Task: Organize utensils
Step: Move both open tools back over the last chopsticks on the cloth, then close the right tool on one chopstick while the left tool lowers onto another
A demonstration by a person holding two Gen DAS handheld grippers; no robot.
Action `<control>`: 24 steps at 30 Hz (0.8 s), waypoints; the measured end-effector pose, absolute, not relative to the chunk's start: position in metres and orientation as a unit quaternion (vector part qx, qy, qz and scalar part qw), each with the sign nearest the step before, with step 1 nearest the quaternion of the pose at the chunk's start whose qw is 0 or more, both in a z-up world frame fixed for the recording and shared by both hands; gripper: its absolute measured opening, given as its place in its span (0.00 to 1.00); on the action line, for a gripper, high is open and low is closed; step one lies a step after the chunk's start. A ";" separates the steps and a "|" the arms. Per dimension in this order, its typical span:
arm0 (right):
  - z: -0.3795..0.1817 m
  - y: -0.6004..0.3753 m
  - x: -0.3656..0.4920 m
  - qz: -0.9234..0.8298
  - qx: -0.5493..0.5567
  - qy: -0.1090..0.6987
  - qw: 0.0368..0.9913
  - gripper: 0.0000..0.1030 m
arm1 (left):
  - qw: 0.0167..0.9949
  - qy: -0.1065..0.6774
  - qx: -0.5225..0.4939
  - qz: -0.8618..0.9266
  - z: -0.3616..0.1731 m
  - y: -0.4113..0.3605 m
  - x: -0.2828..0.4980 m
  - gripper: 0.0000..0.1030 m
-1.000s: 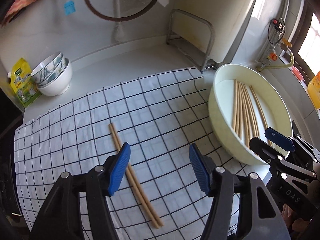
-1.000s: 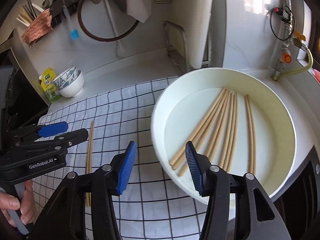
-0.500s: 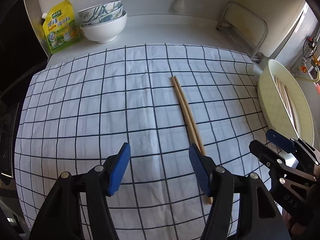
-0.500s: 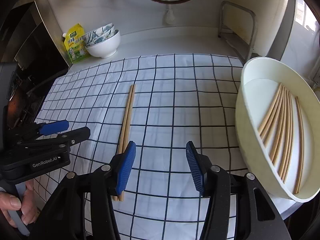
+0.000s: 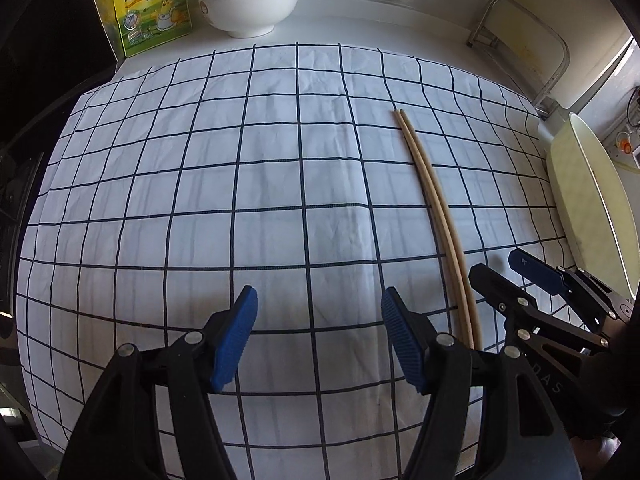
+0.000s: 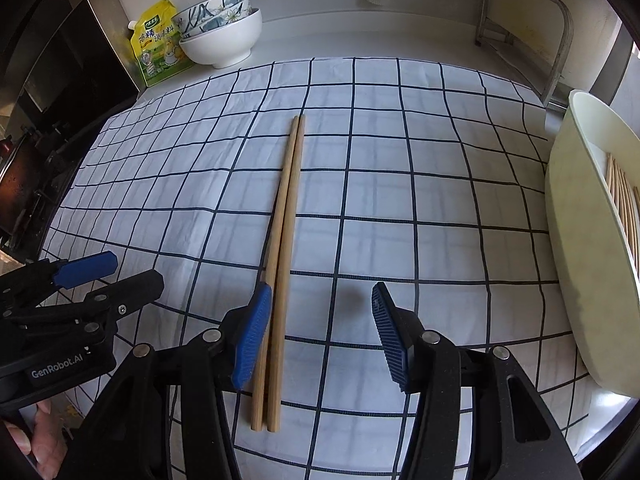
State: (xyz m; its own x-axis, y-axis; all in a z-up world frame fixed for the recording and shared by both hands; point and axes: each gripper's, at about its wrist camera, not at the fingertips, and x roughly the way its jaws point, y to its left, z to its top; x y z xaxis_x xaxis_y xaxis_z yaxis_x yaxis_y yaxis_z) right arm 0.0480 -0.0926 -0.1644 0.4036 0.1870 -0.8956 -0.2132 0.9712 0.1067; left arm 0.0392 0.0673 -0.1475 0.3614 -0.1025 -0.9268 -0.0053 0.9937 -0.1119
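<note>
Both grippers lowered | chopsticks (image 6: pixel 285 236) paired, lengthwise toward bowls (image 6: pixel 222 36)

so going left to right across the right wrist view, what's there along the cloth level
left gripper → chopstick pair lying on the checked cloth → cream basin at the right edge, with more chopsticks inside it

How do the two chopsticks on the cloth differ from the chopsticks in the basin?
The pair of tan wooden chopsticks lies paired and aligned on the white checked cloth, fully visible. The tan chopsticks in the cream round basin are several, mostly hidden behind its wall. Both sets look alike in colour.
</note>
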 end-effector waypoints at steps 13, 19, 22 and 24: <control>-0.172 -0.080 0.050 0.112 -0.048 0.530 0.839 0.49 | 0.821 0.568 -0.052 -0.029 -0.152 0.071 0.038 0.64; -0.173 -0.072 0.052 0.121 -0.061 0.524 0.841 0.49 | 0.822 0.567 -0.056 -0.018 -0.152 0.074 0.038 0.64; -0.172 -0.069 0.053 0.126 -0.063 0.521 0.842 0.45 | 0.821 0.568 -0.058 -0.013 -0.154 0.074 0.039 0.64; -0.172 -0.067 0.055 0.128 -0.066 0.519 0.842 0.29 | 0.822 0.567 -0.057 -0.014 -0.154 0.072 0.040 0.64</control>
State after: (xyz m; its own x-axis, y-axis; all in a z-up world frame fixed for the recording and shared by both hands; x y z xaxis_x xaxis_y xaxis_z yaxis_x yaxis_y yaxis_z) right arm 0.0546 -0.0675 -0.1722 0.4280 0.1479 -0.8916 -0.2847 0.9584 0.0223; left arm 0.0396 0.0724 -0.1536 0.3564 -0.0873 -0.9302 -0.0427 0.9931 -0.1096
